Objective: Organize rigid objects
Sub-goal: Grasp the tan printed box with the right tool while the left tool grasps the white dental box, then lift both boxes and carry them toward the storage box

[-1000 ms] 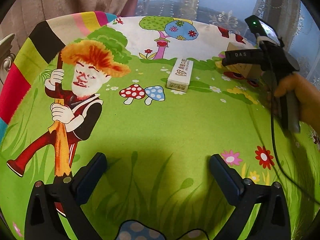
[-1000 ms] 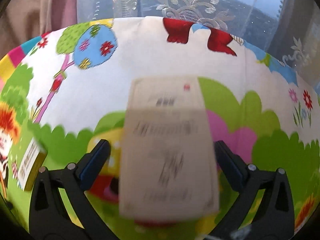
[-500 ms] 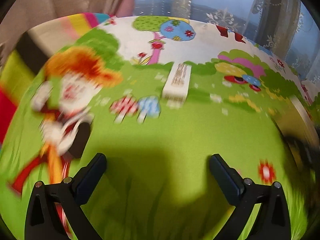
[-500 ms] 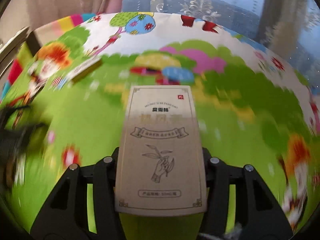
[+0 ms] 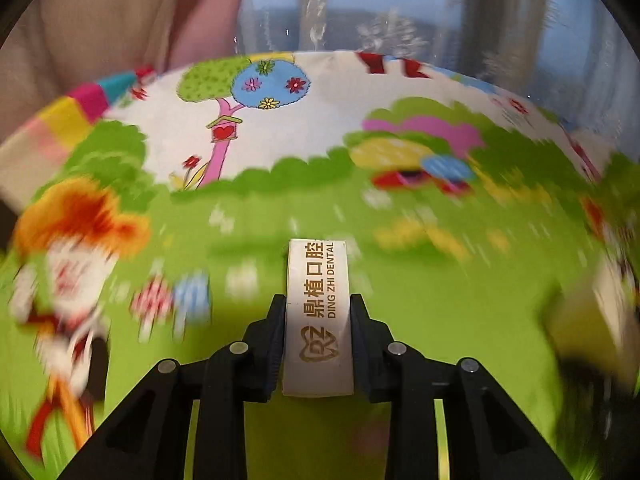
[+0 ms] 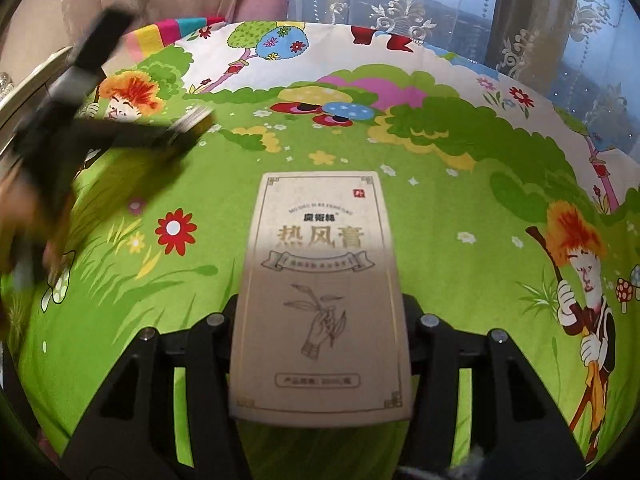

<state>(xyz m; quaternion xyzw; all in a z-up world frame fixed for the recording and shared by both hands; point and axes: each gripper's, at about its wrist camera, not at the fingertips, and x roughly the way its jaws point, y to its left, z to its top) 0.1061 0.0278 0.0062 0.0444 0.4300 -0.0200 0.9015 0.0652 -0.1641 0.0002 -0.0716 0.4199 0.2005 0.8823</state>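
The left gripper (image 5: 318, 336) is clenched on a narrow white box (image 5: 318, 316): its jaws have just been closing, and both black pads now press flat against the box's long sides, so the box sits squarely between them and runs straight out away from the camera. The box is a slim white carton with gold printing down its top face, a tooth-shaped logo near the camera end and the words DING ZHI DENTAL beside Chinese characters; its far end reaches over the green part of the cartoon-printed cloth (image 5: 440, 320). Whether the box rests on the cloth or is lifted clear of it cannot be told, as the background is smeared. In the right wrist view the left gripper appears as a dark blurred shape at the upper left. The right gripper (image 6: 322, 328) grasps a wider tan box (image 6: 320, 292), its fingers closed against the box's two long edges near the middle of its length. This carton is flat, kraft-coloured, with a thin ornamental border, gold Chinese lettering, a banner and a line drawing of a hand holding a sprig. It juts forward over the green cloth, near the red flower (image 6: 175, 231).
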